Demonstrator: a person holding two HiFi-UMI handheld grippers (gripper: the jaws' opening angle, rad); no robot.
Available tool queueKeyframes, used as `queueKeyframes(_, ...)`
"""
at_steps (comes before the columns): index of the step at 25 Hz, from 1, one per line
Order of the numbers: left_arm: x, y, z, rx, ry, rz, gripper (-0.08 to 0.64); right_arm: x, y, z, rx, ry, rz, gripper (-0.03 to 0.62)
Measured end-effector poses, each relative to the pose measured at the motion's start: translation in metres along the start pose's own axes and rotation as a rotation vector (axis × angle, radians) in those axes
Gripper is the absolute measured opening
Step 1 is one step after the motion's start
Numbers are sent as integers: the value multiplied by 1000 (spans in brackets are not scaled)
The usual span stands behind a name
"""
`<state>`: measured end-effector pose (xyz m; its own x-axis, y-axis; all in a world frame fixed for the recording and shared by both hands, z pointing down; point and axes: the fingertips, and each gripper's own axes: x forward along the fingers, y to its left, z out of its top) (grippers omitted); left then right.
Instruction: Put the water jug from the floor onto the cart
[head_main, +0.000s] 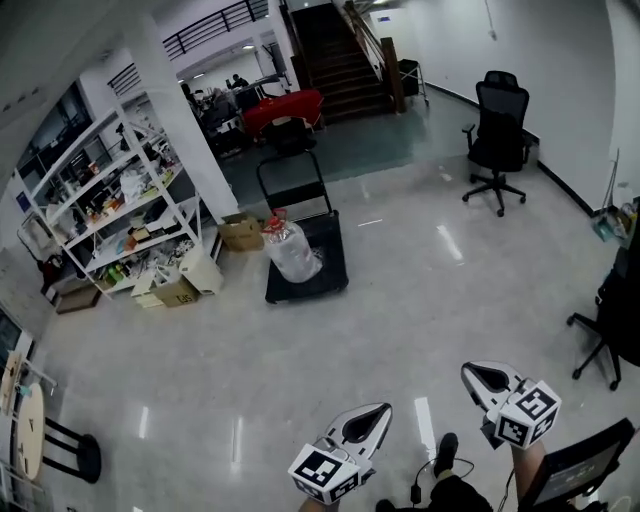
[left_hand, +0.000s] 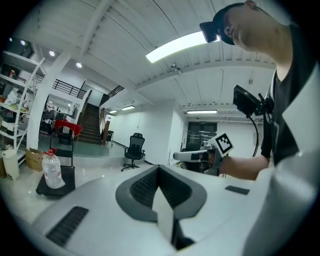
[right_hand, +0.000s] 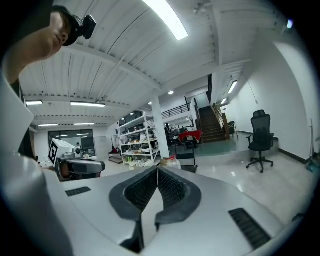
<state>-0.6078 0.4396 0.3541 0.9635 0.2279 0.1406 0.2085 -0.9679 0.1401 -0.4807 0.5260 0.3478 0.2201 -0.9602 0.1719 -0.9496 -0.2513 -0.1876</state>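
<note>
Left gripper and right gripper were clenched, empty. I judged the upper-centre water jug on the cart bulky and slick; grasp its neck.

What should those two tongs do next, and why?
Probably just lower them and stop: the water jug already seems to sit on the cart, and the left tongs and right tongs are shut, empty and far from it.
</note>
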Motion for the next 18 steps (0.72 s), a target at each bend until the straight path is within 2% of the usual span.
queueKeyframes(3,-36,-14,-6,-29,-3,-8,0,-22,38,-5,21,9,-9,3)
queueKeyframes(7,-58,-45,6,-20,-19,-16,0,-62,68,2,7,-7,-12,3)
queueKeyframes(11,-65,-87,18,18,-25,-10,0,-106,74,7,0,-28,-10,3)
queueKeyframes(14,-67,-109,26,10,-29,17,0,-133,76,10,-12,-34,-6,3)
queueKeyframes(18,-51,-152,41,37,-57,12,0,-176,63,23,-50,-51,-8,3)
